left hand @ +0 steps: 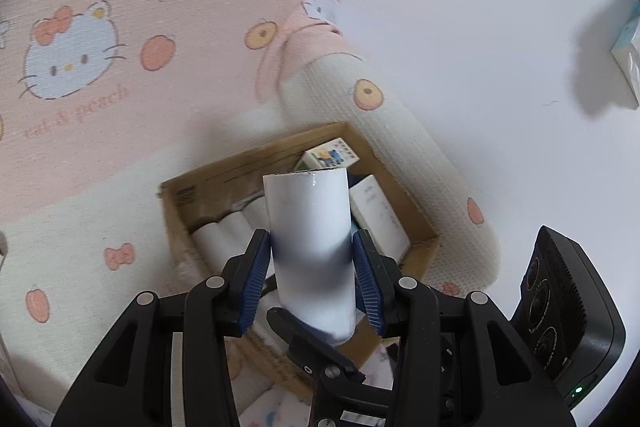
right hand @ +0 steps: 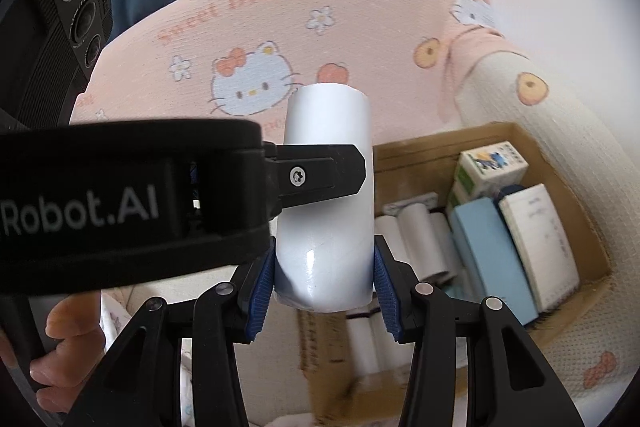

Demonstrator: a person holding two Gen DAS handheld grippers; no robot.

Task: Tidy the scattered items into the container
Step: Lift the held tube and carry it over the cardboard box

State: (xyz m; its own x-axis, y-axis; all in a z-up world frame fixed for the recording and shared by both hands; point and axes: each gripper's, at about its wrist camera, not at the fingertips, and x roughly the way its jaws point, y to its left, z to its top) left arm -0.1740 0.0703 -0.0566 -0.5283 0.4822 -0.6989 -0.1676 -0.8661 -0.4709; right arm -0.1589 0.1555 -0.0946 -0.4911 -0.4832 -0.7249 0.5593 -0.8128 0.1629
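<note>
Both tongs grasp one white roll (left hand: 310, 247): left tongs (left hand: 312, 279) clamp its lower part, right tongs (right hand: 324, 287) its base. The box (left hand: 420, 215) lies just beyond, below the roll.

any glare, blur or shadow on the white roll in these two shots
Left wrist view: the white roll shows a dark shadow band between the left gripper pads and slight blur low down. Right wrist view: a bright glare streak sits low on the roll, while the cardboard box contents look motion-blurred.

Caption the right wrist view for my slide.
Both tongs grip a glossy white cylindrical roll beside an open brown cardboard box.
</note>
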